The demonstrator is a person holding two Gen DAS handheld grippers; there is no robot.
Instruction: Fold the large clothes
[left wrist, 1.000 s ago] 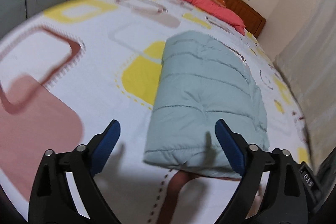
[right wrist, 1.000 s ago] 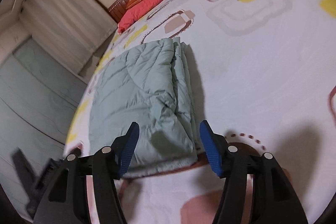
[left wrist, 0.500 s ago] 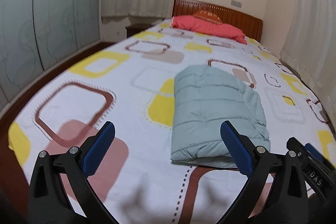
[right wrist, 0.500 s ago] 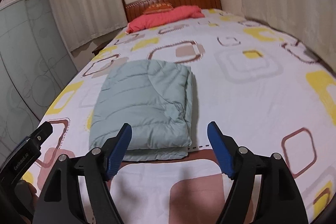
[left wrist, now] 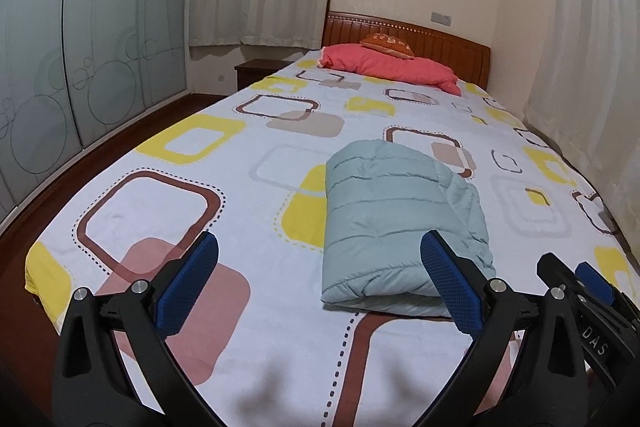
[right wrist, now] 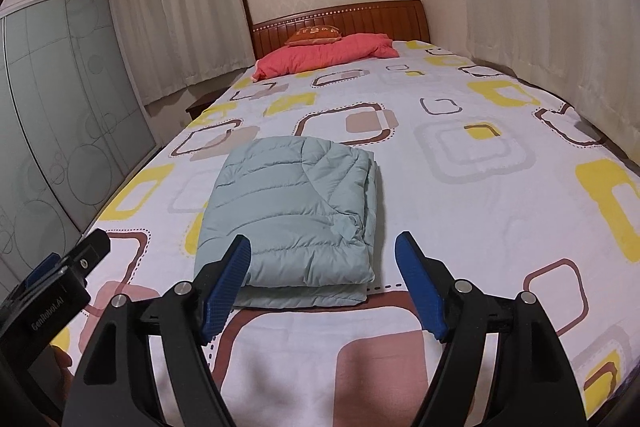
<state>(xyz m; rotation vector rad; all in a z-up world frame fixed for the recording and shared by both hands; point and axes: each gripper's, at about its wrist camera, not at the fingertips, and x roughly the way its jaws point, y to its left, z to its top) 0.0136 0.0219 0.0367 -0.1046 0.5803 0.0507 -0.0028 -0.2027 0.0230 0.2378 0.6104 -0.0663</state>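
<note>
Jacket: we see the pale green puffer jacket [right wrist: 296, 215] folded on the bed [right wrist: 460, 195], near its foot.
Left gripper [left wrist: 320, 287]: our jaws wide, empty.
Right gripper [right wrist: 324, 287]: our jaws have just been opening; now apart, empty.

One folded jacket [right wrist: 294, 215], pale green and quilted, lies on one bed [right wrist: 460, 211]. At the head of the bed are one red quilt [right wrist: 326, 55] and one orange cushion [right wrist: 316, 34] on top of it. One wooden headboard [right wrist: 384, 17] stands behind them. One nightstand [left wrist: 260, 74] sits beside the bed. Two grippers show: the left gripper [left wrist: 320, 281] and the right gripper [right wrist: 326, 285].
</note>
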